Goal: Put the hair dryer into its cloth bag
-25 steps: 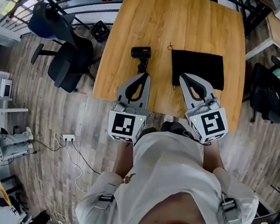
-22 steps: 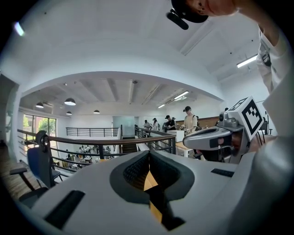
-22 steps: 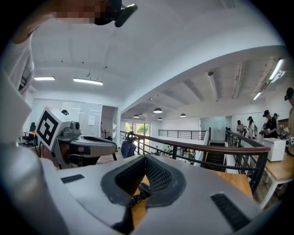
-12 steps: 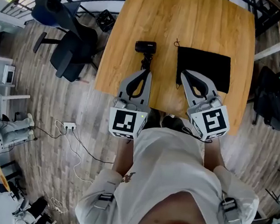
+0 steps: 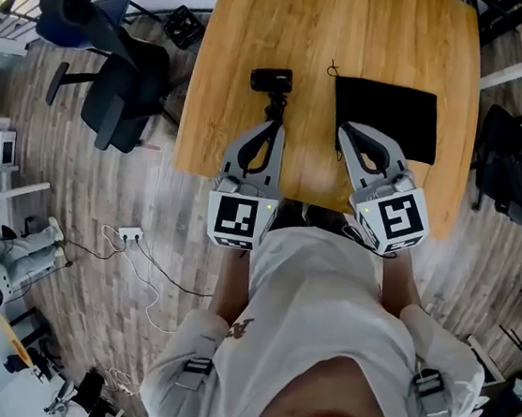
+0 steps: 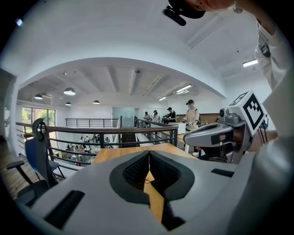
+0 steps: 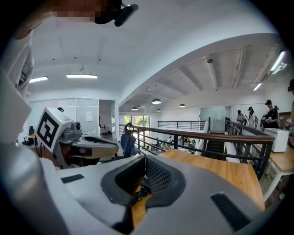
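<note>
Wooden desk (image 5: 266, 15) carries the hair dryer (image 5: 271, 83) and, nearer its right edge, the cloth bag (image 5: 385, 119); left tool (image 5: 273, 125) and right tool (image 5: 344, 129) hover at its near edge, closed, empty.

An office chair (image 5: 113, 104) stands beside the wooden table (image 5: 256, 18).

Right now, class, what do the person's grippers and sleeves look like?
Left gripper and right gripper are grey, tapering shells with black ribbed pads. Each carries a white cube with black square markers. The sleeves are white, with dark buckled straps.
</note>
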